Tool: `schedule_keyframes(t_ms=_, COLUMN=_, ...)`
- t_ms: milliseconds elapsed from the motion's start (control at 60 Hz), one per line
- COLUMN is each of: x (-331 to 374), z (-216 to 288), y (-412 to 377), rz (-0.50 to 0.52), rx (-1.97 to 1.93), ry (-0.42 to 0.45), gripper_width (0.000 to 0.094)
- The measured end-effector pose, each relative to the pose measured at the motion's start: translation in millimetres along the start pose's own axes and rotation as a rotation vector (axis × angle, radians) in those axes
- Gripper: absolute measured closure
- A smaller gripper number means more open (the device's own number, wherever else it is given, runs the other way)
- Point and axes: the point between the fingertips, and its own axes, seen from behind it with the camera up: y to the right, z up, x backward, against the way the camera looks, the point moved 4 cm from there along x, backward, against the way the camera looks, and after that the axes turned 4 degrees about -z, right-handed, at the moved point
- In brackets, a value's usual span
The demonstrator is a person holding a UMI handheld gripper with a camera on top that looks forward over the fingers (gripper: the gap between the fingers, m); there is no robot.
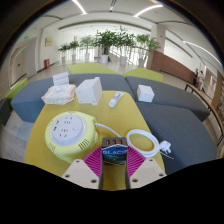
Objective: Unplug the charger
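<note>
While the gripper (113, 165) sits low in the frame's bottom centre, its pink pads (93, 160) flank a dark charger (114, 154) that seems clamped between them, presumably for pulling free. Left of centre lies a round yellow-green socket reel (69, 135) on the yellow table (125, 112); a coiled white cable (143, 142) lies right. Boxes (88, 91) stand upper left, beyond.

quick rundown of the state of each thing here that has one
hand-held gripper: fingers closed in on the black charger, contact unclear
black charger: between the fingers, apparently off the power strip
round power strip: flat on the yellow table
white cable: looped loosely on the table
</note>
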Motion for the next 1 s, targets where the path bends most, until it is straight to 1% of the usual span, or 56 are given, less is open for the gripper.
schedule_keyframes(t_ms=67, x=0, z=1, y=0, rz=0.0, rx=0.022, ry=-0.013, gripper_width=0.0577)
schedule_keyframes(t_ms=100, x=2, z=0, y=1, rz=-0.005, rx=0.028, ry=-0.024, gripper_width=0.0516)
schedule_keyframes(t_ms=117, x=4, z=-1, y=1, rz=-0.006, rx=0.029, ry=-0.03, gripper_width=0.0458)
schedule_keyframes(t_ms=150, x=7, z=-1, y=1, rz=-0.007, rx=0.028, ry=-0.039, gripper_width=0.0309)
schedule_keyframes(t_ms=167, x=8, z=-1, y=0, rz=0.0, rx=0.028, ry=-0.039, gripper_width=0.0182)
schedule_keyframes(t_ms=183, x=10, z=-1, y=-1, rz=0.008, rx=0.029, ry=-0.035, gripper_width=0.0106)
schedule_keyframes(t_ms=200, x=12, z=0, y=-2, rz=0.016, rx=0.03, ry=-0.029, gripper_width=0.006)
schedule_keyframes(t_ms=217, x=15, z=1, y=-3, rz=0.025, rx=0.031, ry=-0.022, gripper_width=0.0092)
schedule_keyframes(t_ms=250, x=20, z=3, y=-4, rz=0.039, rx=0.033, ry=-0.011, gripper_width=0.0116)
schedule_keyframes(t_ms=317, x=34, z=4, y=0, rz=0.033, rx=0.037, ry=-0.003, gripper_width=0.0085)
schedule_keyframes(t_ms=533, x=105, z=13, y=13, rz=0.028, rx=0.042, ry=0.054, gripper_width=0.0088)
schedule_keyframes(t_ms=633, x=142, z=14, y=14, rz=0.054, rx=0.031, ry=0.088, gripper_width=0.0091)
schedule_keyframes(t_ms=733, x=173, z=9, y=17, rz=0.072, rx=0.035, ry=0.104, gripper_width=0.009)
schedule_keyframes(t_ms=800, x=183, z=7, y=19, rz=0.074, rx=0.051, ry=0.127, gripper_width=0.0091)
schedule_keyframes(t_ms=1000, x=186, z=-6, y=28, rz=0.092, rx=-0.047, ry=0.122, gripper_width=0.0091)
